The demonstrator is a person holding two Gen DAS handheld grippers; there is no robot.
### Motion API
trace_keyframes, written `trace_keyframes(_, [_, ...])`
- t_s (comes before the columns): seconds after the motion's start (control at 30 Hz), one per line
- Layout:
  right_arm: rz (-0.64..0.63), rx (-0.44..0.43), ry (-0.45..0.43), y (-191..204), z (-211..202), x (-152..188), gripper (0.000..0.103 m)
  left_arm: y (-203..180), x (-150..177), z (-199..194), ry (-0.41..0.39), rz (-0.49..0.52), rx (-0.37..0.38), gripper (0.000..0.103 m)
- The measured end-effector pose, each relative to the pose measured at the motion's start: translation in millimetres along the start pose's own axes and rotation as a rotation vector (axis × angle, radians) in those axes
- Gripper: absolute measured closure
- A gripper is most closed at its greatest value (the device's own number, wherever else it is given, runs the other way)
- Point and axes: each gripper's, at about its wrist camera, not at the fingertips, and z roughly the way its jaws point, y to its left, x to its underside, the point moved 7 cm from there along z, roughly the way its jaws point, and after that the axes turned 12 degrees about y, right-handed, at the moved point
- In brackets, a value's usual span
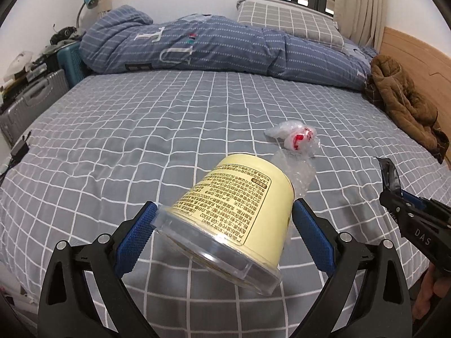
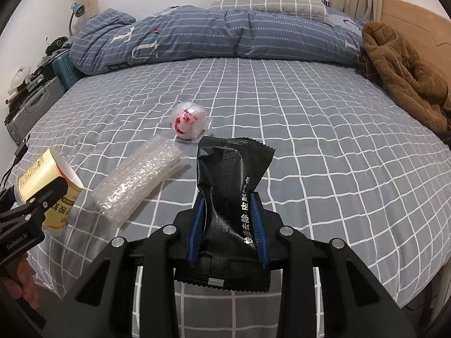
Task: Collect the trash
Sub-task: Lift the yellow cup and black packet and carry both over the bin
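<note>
Your yellow cup [image 1: 225, 219] is the shakiest thing here: it hangs tilted between the left gripper [image 1: 222, 231] pads, mouth toward the camera, pinched across its smooth tapered wall just above the clear rim. That taper could let it slide out if you swing fast or loosen your squeeze, and any dregs inside would land on the sheet [image 1: 141, 140]; whether it is empty I cannot tell. It is pale yellow with a block of small print.

The black wrapper [image 2: 231, 197] is clamped at its middle by the right gripper [image 2: 228, 225], crumpled at the waist, both ends flaring free. It is glossy film, so a brush against something could tug it loose.

Two pieces are left on the bed: a bubble wrap roll [image 2: 141, 180] lying near the held cup, and beyond it a balled plastic bag [image 2: 187, 122] with red print. With both grippers full, reaching for either risks dropping what you hold.
</note>
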Motion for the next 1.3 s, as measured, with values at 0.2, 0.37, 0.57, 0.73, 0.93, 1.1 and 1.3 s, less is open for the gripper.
trace_keyframes(0.2, [-0.021, 0.005, -0.029, 7, -20, 8, 0.072, -3, 9, -17, -0.013, -0.004, 0.011, 0.010])
trace_keyframes(0.37, [-0.037, 0.001, -0.038, 11, -32, 18, 0.072, -3, 19, -28, -0.015, -0.013, 0.016, 0.010])
trace_keyframes(0.57, [-0.043, -0.013, -0.044, 18, -46, 34, 0.072, -1, 32, -41, -0.018, -0.024, 0.020, 0.010])
trace_keyframes(0.73, [-0.046, -0.023, -0.055, 23, -59, 45, 0.072, -2, 47, -57, -0.023, -0.030, 0.023, 0.010])
trace_keyframes(0.93, [-0.054, -0.030, -0.063, 28, -73, 59, 0.072, -3, 63, -69, -0.021, -0.030, 0.024, 0.010])
trace_keyframes(1.1, [-0.052, -0.034, -0.067, 28, -84, 71, 0.072, -7, 75, -78, -0.008, -0.023, 0.023, 0.010])
trace_keyframes(1.3, [-0.054, -0.039, -0.072, 29, -97, 86, 0.072, -10, 87, -93, -0.017, -0.018, 0.030, 0.010])
